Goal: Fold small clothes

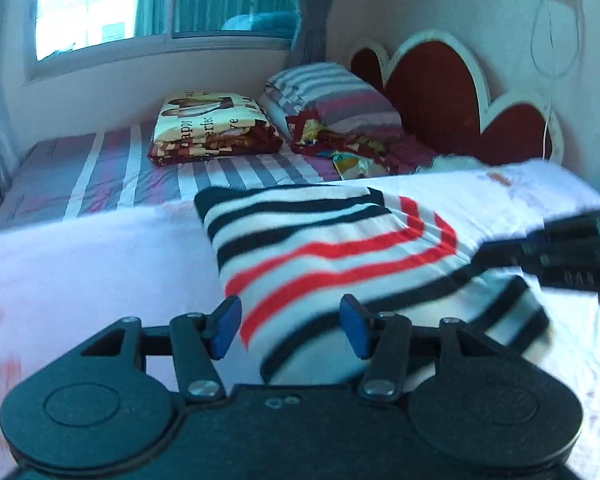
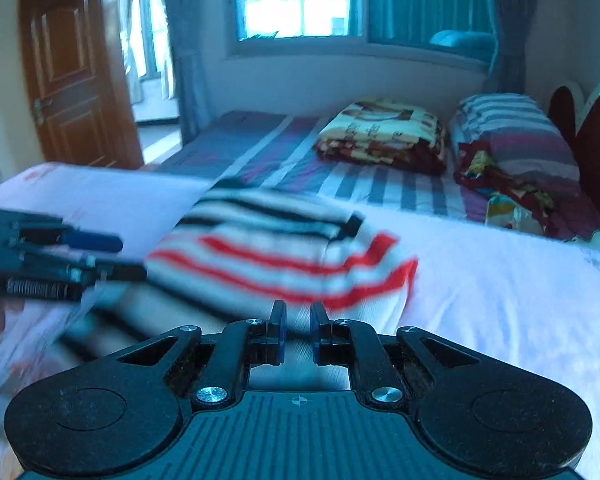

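A small white garment with black and red stripes point(image 1: 332, 256) lies partly folded on a white sheet point(image 1: 80, 264). My left gripper point(image 1: 290, 326) is open, its blue pads on either side of the garment's near edge. It also shows from the side in the right wrist view point(image 2: 100, 254). My right gripper point(image 2: 299, 334) has its jaws close together with white cloth of the garment point(image 2: 276, 256) between them, at its near edge. It shows blurred at the right of the left wrist view point(image 1: 572, 256).
Behind the white sheet is a bed with a striped cover point(image 1: 220, 168), a folded printed blanket point(image 1: 212, 128), a striped pillow point(image 1: 332, 96) and a red heart headboard point(image 1: 440, 80). A wooden door point(image 2: 68, 80) stands at the left, a window point(image 2: 300, 0) at the back.
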